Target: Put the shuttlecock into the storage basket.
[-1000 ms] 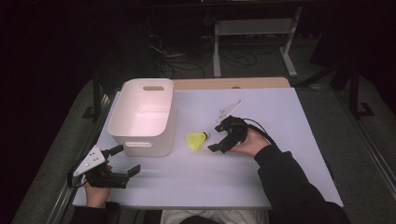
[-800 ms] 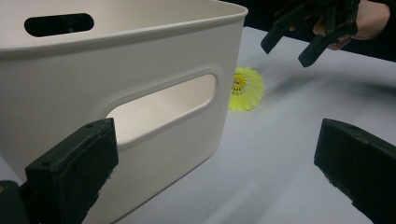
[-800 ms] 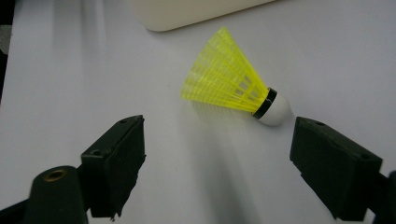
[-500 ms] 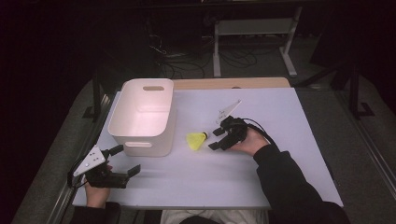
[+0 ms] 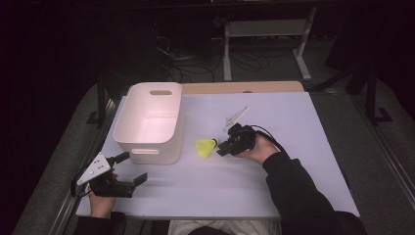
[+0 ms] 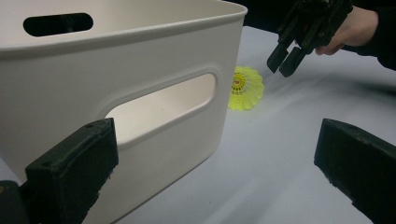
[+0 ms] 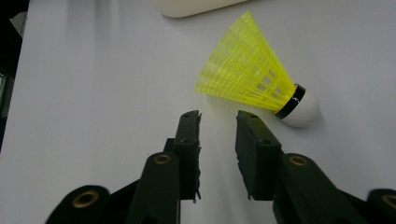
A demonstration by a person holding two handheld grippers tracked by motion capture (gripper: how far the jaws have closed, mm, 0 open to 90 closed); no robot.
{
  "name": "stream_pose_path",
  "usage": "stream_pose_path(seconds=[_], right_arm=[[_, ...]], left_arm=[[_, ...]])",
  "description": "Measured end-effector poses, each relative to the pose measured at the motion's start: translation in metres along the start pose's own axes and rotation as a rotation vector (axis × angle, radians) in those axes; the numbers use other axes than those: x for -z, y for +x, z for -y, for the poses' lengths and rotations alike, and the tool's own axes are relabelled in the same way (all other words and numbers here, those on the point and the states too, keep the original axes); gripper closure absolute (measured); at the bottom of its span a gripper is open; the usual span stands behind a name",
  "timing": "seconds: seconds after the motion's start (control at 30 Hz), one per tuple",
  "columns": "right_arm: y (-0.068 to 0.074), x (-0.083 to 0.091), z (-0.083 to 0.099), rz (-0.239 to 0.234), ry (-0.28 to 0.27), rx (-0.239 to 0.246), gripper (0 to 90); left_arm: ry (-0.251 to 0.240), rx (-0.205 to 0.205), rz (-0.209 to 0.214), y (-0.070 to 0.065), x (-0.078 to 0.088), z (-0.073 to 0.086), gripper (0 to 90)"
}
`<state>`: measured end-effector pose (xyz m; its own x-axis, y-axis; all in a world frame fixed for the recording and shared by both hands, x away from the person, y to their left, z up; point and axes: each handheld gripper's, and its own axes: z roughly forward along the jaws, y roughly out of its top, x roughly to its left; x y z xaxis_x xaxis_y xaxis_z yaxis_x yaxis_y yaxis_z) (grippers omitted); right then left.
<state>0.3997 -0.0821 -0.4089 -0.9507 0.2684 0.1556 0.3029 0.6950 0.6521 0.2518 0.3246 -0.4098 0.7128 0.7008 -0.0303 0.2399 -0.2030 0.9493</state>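
R gripper (image 5: pixel 223 149), hand resting on white counter (image 5: pixel 293 127) centre-right, points left w/ black tips low, just beside the yellow plastic mesh shuttlecock w/ white cork tip (image 5: pixel 206 148). Jaws have just been closing; now a narrow gap, nothing between them, shuttlecock just past the tips, untouched. Shuttlecock lies on its side, just right of the white plastic rectangular bin w/ handle slots (image 5: pixel 147 147). L gripper (image 5: pixel 131 169) at near-left corner, hand at counter edge, aimed toward the bin's near wall, jaws wide apart, empty.
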Motion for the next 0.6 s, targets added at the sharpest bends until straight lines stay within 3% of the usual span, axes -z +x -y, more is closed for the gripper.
stream_pose_path(seconds=[0.37,0.6], right_arm=[[0.002,-0.011,-0.004,-0.019,0.019,0.017,85.8],[0.003,-0.018,-0.007,-0.023,0.039,0.014,88.4]], left_arm=[[-0.001,0.001,0.002,0.000,0.000,0.000,0.0],[-0.002,0.002,0.004,0.000,0.000,0.000,0.0]])
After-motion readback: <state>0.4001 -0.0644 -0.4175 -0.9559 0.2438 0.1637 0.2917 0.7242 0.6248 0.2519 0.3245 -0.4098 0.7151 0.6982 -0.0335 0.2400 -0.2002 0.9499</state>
